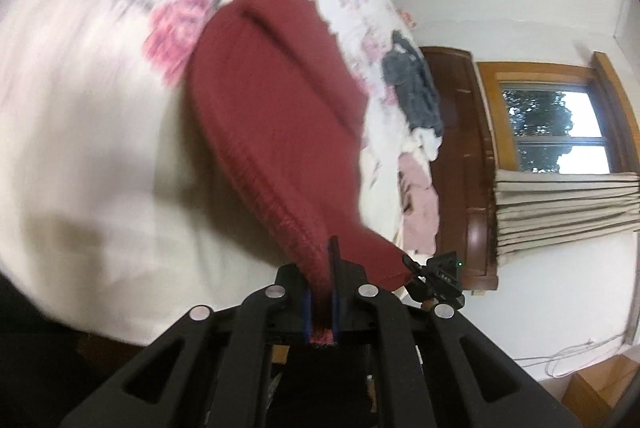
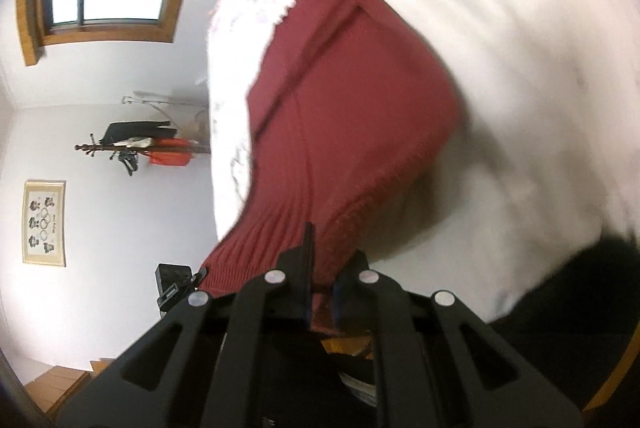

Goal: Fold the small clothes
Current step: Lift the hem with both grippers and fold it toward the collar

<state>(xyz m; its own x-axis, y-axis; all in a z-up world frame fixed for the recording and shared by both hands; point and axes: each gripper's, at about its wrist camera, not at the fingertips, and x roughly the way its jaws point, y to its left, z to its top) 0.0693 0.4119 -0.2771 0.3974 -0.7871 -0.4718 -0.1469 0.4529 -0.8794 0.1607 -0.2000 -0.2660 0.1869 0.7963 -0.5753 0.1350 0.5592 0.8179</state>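
Red knit garment (image 1: pixel 276 116) hangs stretched between both tongs, lifted over the bed (image 1: pixel 80 148); its far end trails toward the floral bedcover, and whether it touches the cover cannot be told through the motion blur. Left tongs (image 1: pixel 320 292): jaws narrow, clamped on the ribbed hem edge, with red knit filling the gap between the blue-lined pads. Right tongs (image 2: pixel 320 292): jaws likewise narrow, pinching the ribbed hem of the same garment (image 2: pixel 340 108), fabric bunched between the pads. In the left wrist view, the other device shows as a small black shape at the garment's lower right corner. A seam or fold line runs lengthwise down the knit in both views. Bedcover is white with pink and grey flower print. Further out on the bed, near its far edge: a grey garment (image 1: pixel 414 88) above a pale pink one (image 1: pixel 420 204), white fabric between them. Beyond: dark wooden headboard (image 1: pixel 464 156), wood-framed window (image 1: pixel 556 128) with bunched beige curtain (image 1: pixel 560 212). Right wrist view adds a coat stand (image 2: pixel 140 148) carrying dark and red items, and a framed picture (image 2: pixel 44 224) on the white wall.
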